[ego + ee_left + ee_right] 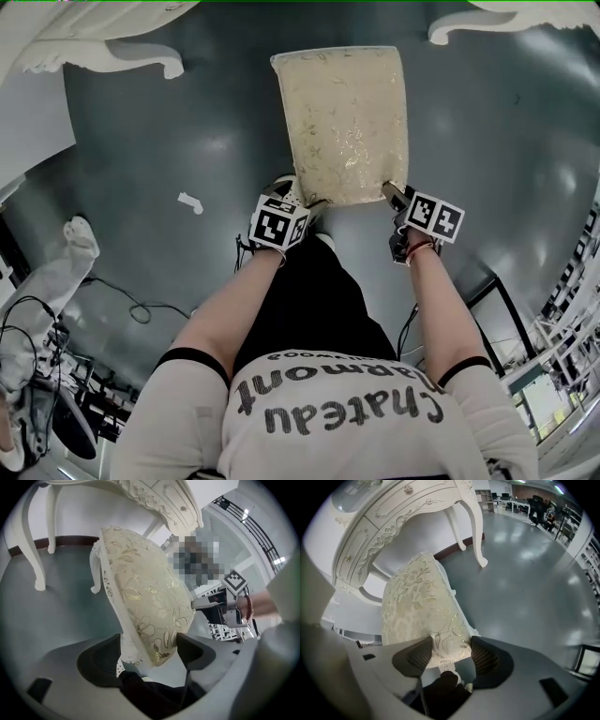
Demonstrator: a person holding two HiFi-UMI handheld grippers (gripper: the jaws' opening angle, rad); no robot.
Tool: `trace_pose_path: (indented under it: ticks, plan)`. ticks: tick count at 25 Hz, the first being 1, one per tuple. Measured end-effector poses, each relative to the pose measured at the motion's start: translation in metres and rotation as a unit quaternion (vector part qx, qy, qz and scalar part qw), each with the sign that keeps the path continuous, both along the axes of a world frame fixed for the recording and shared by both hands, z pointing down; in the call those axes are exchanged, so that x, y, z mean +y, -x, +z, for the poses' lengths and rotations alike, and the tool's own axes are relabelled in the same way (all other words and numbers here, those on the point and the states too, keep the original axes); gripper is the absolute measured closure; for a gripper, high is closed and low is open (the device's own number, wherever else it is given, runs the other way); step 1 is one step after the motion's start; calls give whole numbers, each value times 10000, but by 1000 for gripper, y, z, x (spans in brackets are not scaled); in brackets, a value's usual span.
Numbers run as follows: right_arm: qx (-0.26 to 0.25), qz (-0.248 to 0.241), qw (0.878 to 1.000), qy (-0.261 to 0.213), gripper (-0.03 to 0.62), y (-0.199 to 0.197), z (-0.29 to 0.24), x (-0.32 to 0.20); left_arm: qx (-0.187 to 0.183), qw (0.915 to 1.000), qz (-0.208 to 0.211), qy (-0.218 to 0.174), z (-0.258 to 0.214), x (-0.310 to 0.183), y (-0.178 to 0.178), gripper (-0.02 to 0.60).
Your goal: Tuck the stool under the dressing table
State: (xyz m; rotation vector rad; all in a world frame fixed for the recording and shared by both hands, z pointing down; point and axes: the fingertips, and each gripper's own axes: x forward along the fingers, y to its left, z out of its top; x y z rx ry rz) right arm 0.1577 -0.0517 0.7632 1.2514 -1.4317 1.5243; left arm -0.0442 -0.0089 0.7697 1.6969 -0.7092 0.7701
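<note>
The stool has a cream cushion with a gold flower pattern and stands on the grey floor in front of me. It is between the white carved legs of the dressing table. My left gripper is shut on the seat's near left corner. My right gripper is shut on the near right corner, where the cushion edge is pinched between its pads. In the left gripper view the right gripper shows beyond the cushion. The table's drawer front rises just beyond the stool.
A curved table leg stands on the floor right of the stool, another leg to its left. A scrap of white paper and black cables lie on the floor at left. Metal racks stand at right.
</note>
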Motion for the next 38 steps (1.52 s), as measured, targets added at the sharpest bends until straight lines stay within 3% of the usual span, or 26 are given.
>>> trace_pose_path:
  ticks: [8, 16, 19, 23, 30, 33, 38]
  plan:
    - [5, 866, 9960, -239, 316, 61, -4, -58, -160, 9973, -617, -371, -10, -71, 69, 218]
    - [-231, 1553, 9871, -316, 316, 91, -5, -107, -584, 9838, -1519, -746, -23, -119, 107, 298]
    - [-142, 1698, 9849, -318, 316, 90, -2, -120, -803, 9837, -1438, -718, -24, -124, 111, 330]
    - [-232, 1774, 9832, -352, 316, 92, -3, -141, -802, 9830, -1495, -695, -24, -142, 107, 401]
    - [-389, 1871, 9801, -540, 316, 97, -6, -187, -795, 9674, -2253, -846, -29, -182, 114, 431]
    - [-499, 1921, 9781, -622, 316, 102, -6, -211, -863, 9624, -2410, -911, -34, -197, 118, 509]
    - [-634, 2074, 9724, -855, 316, 112, -9, -256, -668, 9563, -2648, -1044, -51, -208, 119, 523]
